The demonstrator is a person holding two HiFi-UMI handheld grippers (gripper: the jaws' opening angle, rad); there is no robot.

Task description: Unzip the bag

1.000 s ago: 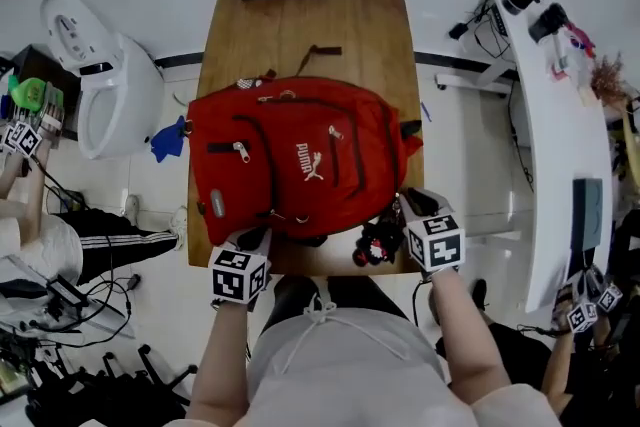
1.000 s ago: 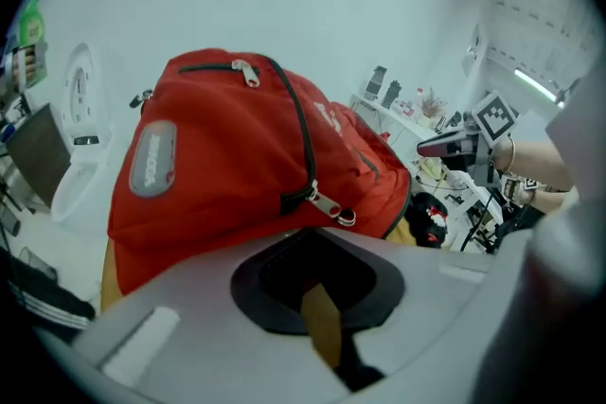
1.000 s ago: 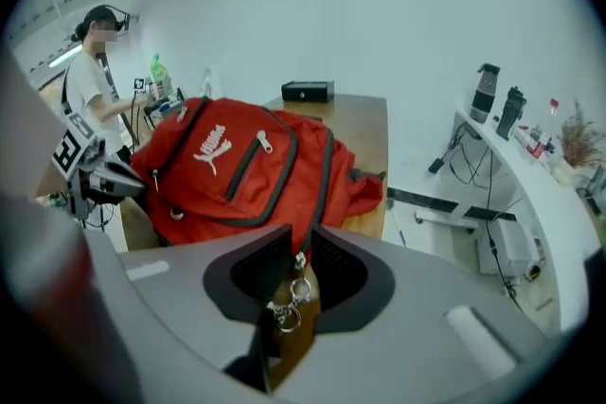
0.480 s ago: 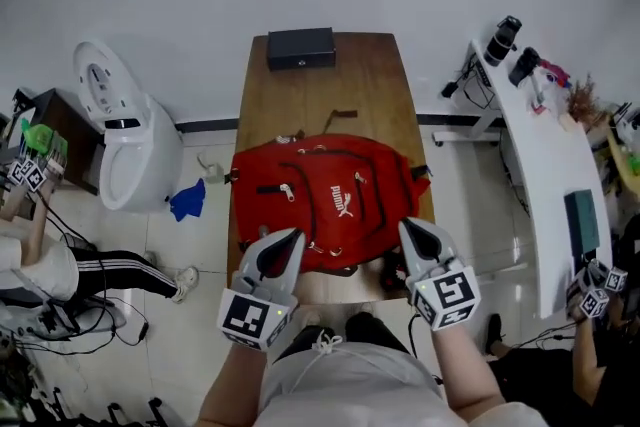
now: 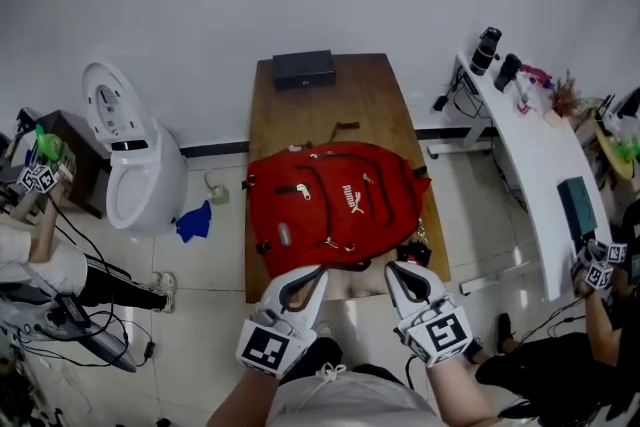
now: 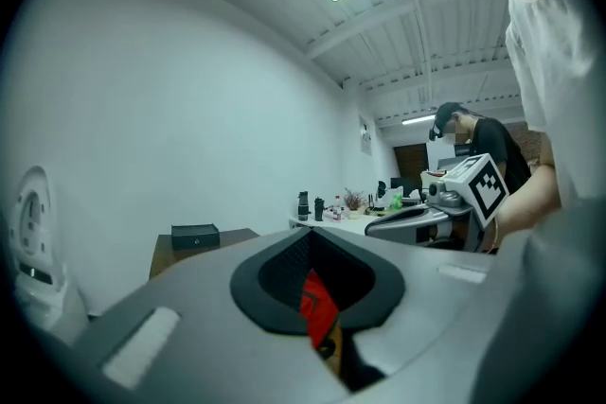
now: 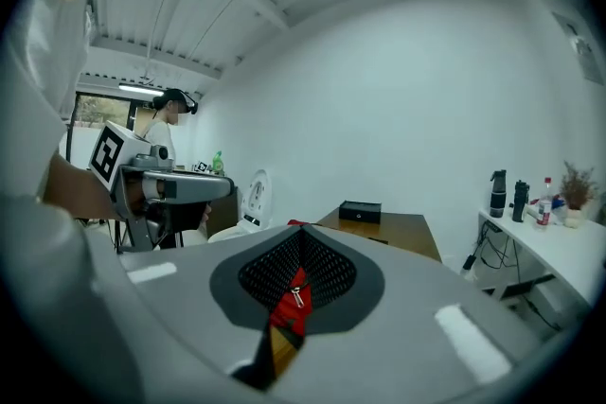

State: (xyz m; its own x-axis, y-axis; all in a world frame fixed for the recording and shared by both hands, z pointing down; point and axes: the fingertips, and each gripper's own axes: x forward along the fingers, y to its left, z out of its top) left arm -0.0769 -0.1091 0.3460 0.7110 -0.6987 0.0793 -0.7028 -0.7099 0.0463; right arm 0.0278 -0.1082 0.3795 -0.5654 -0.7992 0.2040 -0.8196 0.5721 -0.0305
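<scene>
A red backpack (image 5: 335, 205) lies flat on the wooden table (image 5: 370, 100), with a black charm (image 5: 413, 253) at its near right corner. Both grippers hang in the air over the table's near edge, just short of the bag and apart from it. My left gripper (image 5: 318, 271) is shut, its jaws meeting at the tip. The right gripper (image 5: 392, 267) is shut too, with nothing between its pads. In the left gripper view the left gripper (image 6: 309, 234) shows a sliver of red bag through the gap below its tips. In the right gripper view the right gripper (image 7: 303, 230) shows the same.
A black box (image 5: 304, 68) sits at the table's far end. A white toilet-shaped unit (image 5: 135, 165) and a blue cloth (image 5: 192, 222) are on the floor at left. A white desk (image 5: 530, 155) with bottles stands at right. People with other grippers are at both edges.
Both grippers have lifted off the bag's near edge and come up towards me. The right gripper's jaws have closed. The bag looks smaller and farther off.
</scene>
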